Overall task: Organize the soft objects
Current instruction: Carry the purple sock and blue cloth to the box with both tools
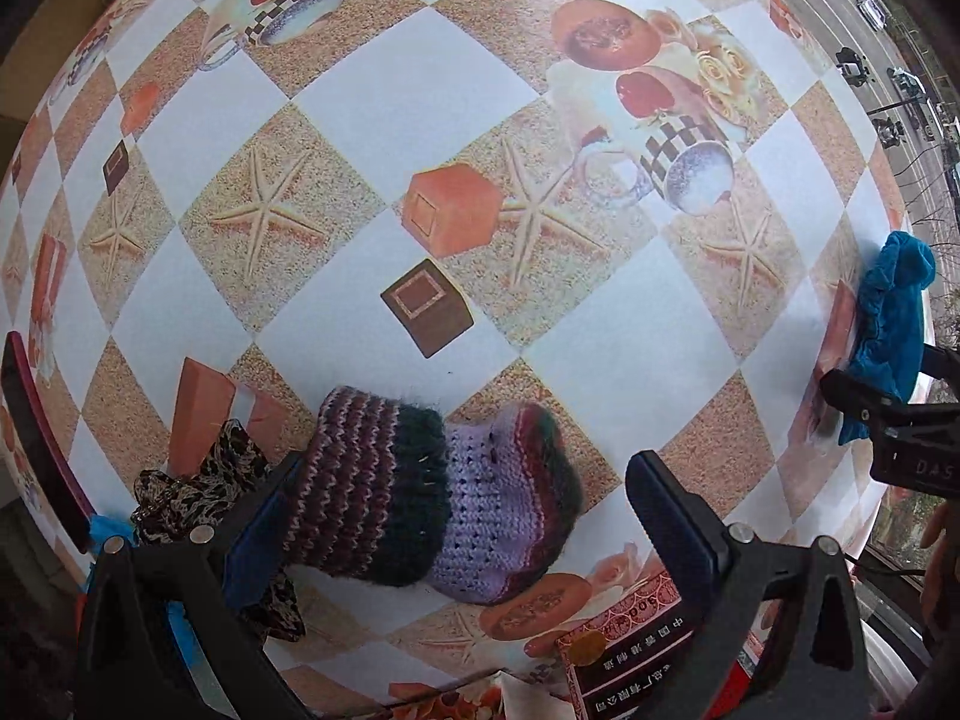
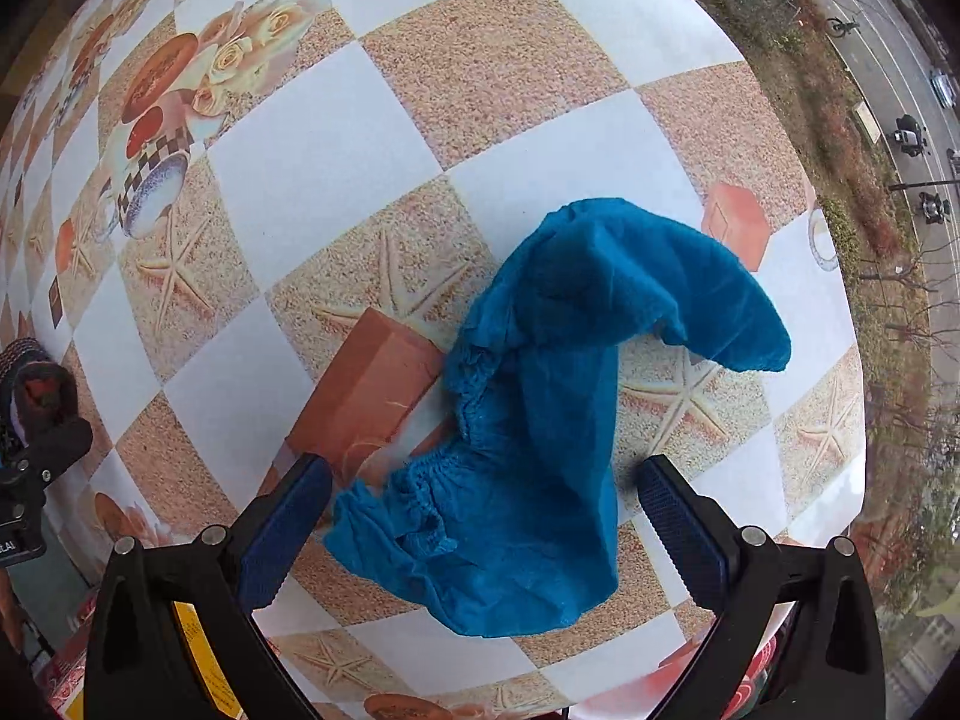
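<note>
Two spread-fingered grippers: left around striped knit piece, right around crumpled blue cover.

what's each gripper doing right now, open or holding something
left gripper: open, knitted piece between its fingers, not clamped
right gripper: open, over the blue cloth

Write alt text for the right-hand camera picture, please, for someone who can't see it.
A crumpled blue elastic-edged cover lies on a checkered tablecloth printed with starfish and cups, between the open fingers of the right gripper. The left gripper shows at the left edge, and a street lies beyond the table.
</note>
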Tool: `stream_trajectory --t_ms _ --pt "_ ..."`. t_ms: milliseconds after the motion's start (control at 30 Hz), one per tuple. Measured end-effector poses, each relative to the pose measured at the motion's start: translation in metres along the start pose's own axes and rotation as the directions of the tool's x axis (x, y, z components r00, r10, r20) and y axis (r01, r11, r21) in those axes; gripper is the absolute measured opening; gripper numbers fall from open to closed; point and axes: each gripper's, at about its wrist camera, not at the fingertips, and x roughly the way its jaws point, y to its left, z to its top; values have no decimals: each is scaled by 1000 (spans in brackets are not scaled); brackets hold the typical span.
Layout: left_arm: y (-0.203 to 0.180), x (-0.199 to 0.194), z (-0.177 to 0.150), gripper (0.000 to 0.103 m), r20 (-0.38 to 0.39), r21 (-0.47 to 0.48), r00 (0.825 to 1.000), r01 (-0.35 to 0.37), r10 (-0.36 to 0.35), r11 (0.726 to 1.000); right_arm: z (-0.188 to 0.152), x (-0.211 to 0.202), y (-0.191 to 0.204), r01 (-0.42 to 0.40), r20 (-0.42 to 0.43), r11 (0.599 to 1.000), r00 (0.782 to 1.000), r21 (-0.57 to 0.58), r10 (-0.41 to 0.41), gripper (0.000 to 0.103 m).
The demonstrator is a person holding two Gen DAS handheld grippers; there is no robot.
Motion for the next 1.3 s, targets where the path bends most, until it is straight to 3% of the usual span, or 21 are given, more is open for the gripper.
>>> stream_trajectory --t_ms 500,567,633,733,800,1033,1300 --pt "-10 16 11 101 -32 23 999 -36 37 999 14 3 -1 -7 -8 1000 1000 -20 7 103" --pt "-14 7 16 92 -2 38 999 -41 41 998 9 -2 6 -1 5 999 1000 -41 1 95" --pt "-20 -2 14 71 26 56 999 -46 44 997 4 -12 14 4 33 997 999 -77 -2 68" --pt "-17 -11 19 66 47 38 998 -40 38 998 2 -19 17 6 55 995 999 -102 -1 37" --pt "-10 -23 16 66 88 5 996 -22 22 1000 1 -22 15 -13 68 995 997 -99 20 23" --pt "6 -88 -19 66 270 -72 962 -20 39 997 -13 -58 7 -143 152 988 977 -61 151 23" --pt "27 -143 -88 66 384 -162 923 49 17 986 -48 -124 3 -245 271 968 930 -49 249 23"
